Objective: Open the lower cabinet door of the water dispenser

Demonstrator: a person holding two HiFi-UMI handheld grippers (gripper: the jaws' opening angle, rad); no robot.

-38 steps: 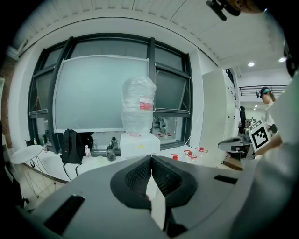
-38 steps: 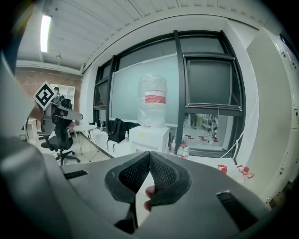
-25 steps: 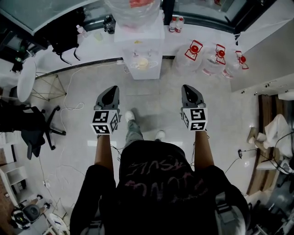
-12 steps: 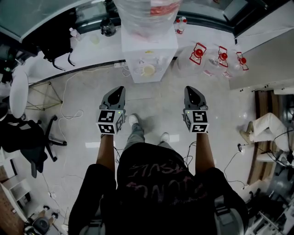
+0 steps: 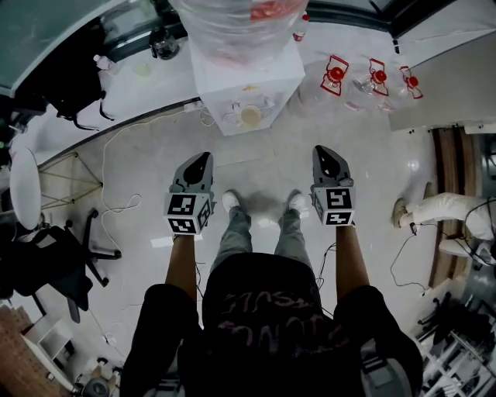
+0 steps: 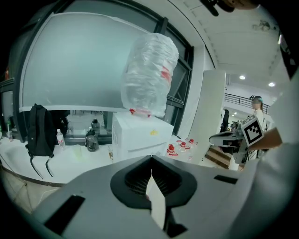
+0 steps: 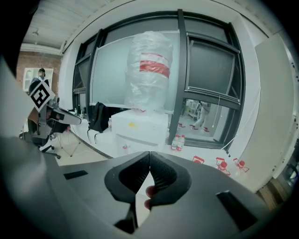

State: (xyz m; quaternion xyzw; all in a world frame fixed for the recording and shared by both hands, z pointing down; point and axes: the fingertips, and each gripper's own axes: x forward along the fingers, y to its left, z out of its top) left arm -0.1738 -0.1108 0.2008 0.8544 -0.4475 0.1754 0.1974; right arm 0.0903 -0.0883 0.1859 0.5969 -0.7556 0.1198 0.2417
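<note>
A pale, glossy floor [image 5: 139,178] runs up to a wall of large windows. The dispenser [image 5: 246,87] stands against that wall, with a plastic-wrapped bottle [image 5: 232,23] upside down on top and a cup [image 5: 250,116] in its tap recess. Clear jugs [image 5: 372,80] with red caps lie on the floor to the right of the dispenser. A backpack [image 6: 39,133] leans on the ledge to its left, and a chair [image 5: 54,264] stands further out on that side.

The person stands facing the dispenser with both grippers held out over the floor and pointing towards it. The left gripper [image 5: 203,157] is short of the dispenser's left front corner and well apart from it, its fingers pressed together with nothing between them. The right gripper [image 5: 322,150] is short of the dispenser and off to its right, also well apart, its fingers likewise pressed together and empty.

In both gripper views the white dispenser [image 6: 140,135] rises just above the closed fingertips. Each gripper's own body hides the lower door, so only the upper cabinet shows.
</note>
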